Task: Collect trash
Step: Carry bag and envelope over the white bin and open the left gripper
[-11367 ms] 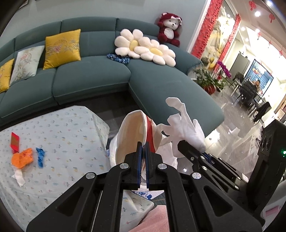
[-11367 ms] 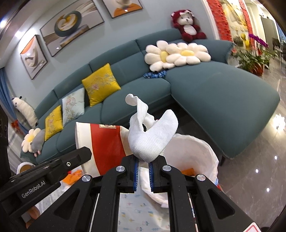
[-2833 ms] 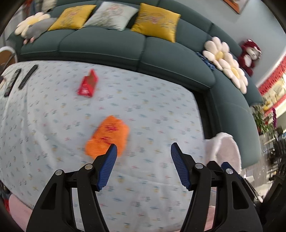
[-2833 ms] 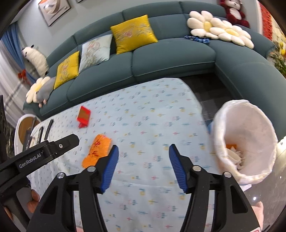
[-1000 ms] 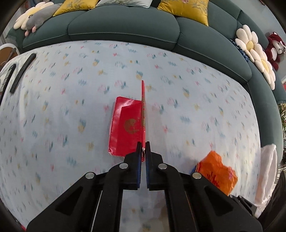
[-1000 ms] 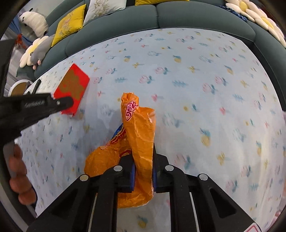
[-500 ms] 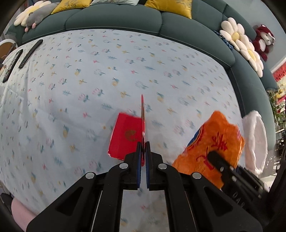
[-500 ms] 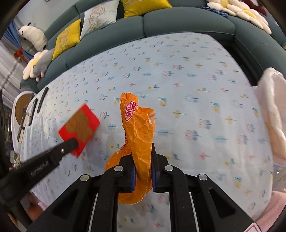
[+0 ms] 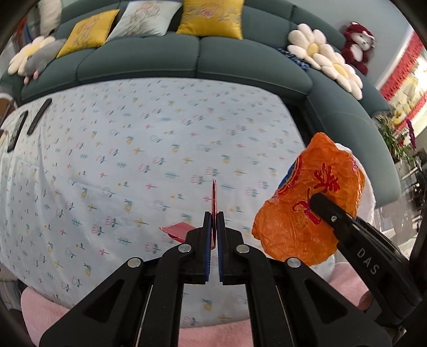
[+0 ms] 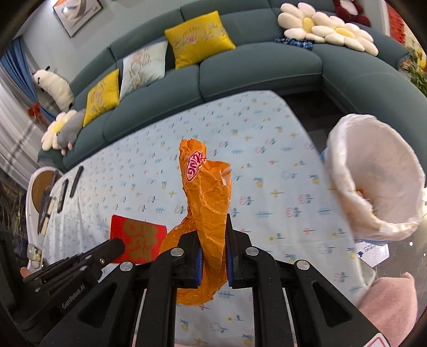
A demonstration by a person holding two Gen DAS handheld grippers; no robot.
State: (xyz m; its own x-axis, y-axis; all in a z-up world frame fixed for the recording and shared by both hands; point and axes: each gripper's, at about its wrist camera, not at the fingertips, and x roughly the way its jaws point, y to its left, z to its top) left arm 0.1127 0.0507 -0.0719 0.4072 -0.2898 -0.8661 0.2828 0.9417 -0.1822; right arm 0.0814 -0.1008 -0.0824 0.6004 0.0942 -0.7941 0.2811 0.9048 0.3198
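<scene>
Orange wrapper (image 10: 208, 213) — upright, long axis vertical, pinched in right tongs (image 10: 213, 260), left tongs (image 9: 213, 235) clamping red envelope (image 10: 136, 237) edge-on.

Counter (image 10: 267, 165): covered by a pale blue flower-print cloth (image 9: 133, 149). Two dark remote controls (image 9: 38, 116) are laid side by side at its 9 o'clock edge.

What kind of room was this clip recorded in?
Most likely a home living room: a long teal sectional sofa with yellow throw cushions and plush toys curves around a low table under a floral cloth, and framed art hangs on the wall.
</scene>
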